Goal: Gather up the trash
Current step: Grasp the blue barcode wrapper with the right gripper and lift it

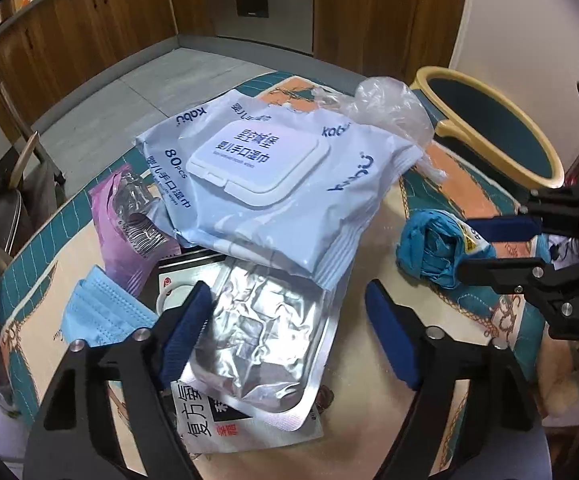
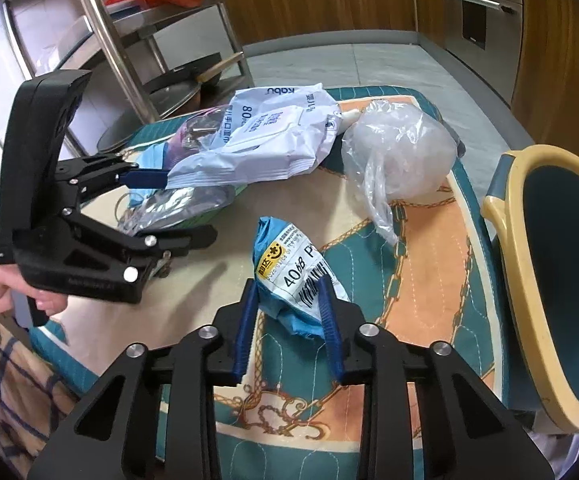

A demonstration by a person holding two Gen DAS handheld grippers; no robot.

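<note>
While its blue pads press on both sides of a crumpled blue courier bag (image 2: 295, 280), the right gripper (image 2: 289, 280) is clenched on that bag (barcode label facing up), low over the round table (image 2: 421, 280). Positions below are given relative to the courier bag.

Item 1: left gripper (image 1: 289, 300), jaws released and standing wide, to the bag's left as the right wrist camera sees it; a hand (image 2: 5, 288) grips its handle. Its pads straddle a crinkled silver foil pouch (image 1: 257, 332) without pressing it.

Item 2: printed sachet (image 1: 225, 428), red and black lettering, partly under the foil pouch, left of the bag.

Item 3: pale blue wet-wipes pack (image 1: 273, 184) with white flip lid, beyond and left of the bag, lying over the foil pouch's far end.

Item 4: blue face mask (image 1: 101, 308) and purple wrapper (image 1: 117, 232), further left, beside the wipes pack.

Item 5: clear plastic bag (image 2: 397, 152), bunched, beyond the courier bag and slightly right, touching the wipes pack's corner.

Item 6: chair (image 2: 549, 280), cream frame with teal seat, well to the right, at the table's edge.

Item 7: steel rack (image 2: 129, 40), far left beyond the table.
</note>
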